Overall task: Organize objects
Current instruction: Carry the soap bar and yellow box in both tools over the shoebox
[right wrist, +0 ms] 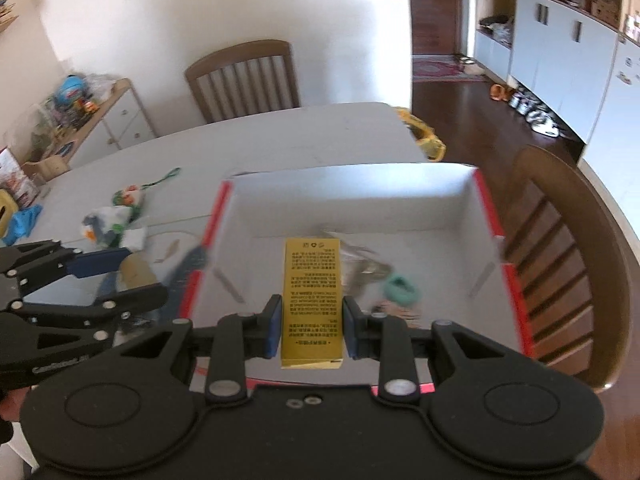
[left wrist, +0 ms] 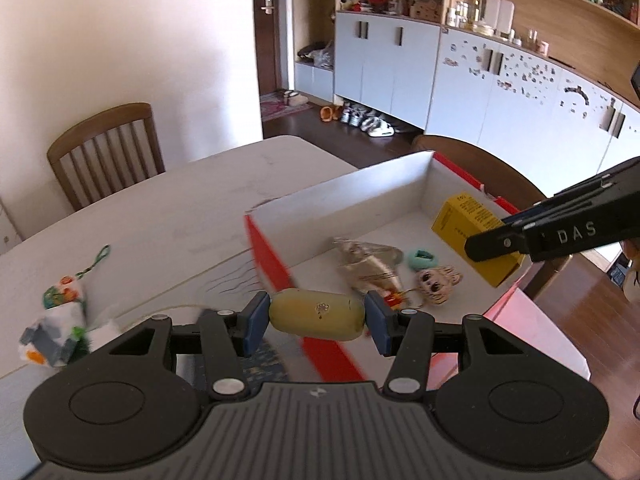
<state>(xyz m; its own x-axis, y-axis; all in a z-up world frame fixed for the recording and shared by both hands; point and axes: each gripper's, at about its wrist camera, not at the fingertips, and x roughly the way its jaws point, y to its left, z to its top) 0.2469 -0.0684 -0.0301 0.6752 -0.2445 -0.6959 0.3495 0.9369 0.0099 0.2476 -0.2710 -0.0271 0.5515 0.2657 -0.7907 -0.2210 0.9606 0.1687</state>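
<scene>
My left gripper (left wrist: 316, 316) covers both ends of the yellow-green capsule (left wrist: 316, 314). Near the red-edged box (right wrist: 486, 200), the blue-patterned thing (right wrist: 190, 264) beside its left wall is smeared beyond naming. Inside it, my yellow carton (right wrist: 311, 300) hides part of the silvery packet (right wrist: 360, 260).

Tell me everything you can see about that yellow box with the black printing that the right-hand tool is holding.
The yellow rectangular box looks like thin printed cardboard, long and slim, with dense black text and small logos on its upward face. It appears closed and undamaged. The right gripper clamps its long sides between blue pads near one end. The box points away from the camera, held over the open white box with red edges. Whether its far end touches anything below cannot be told.
</scene>
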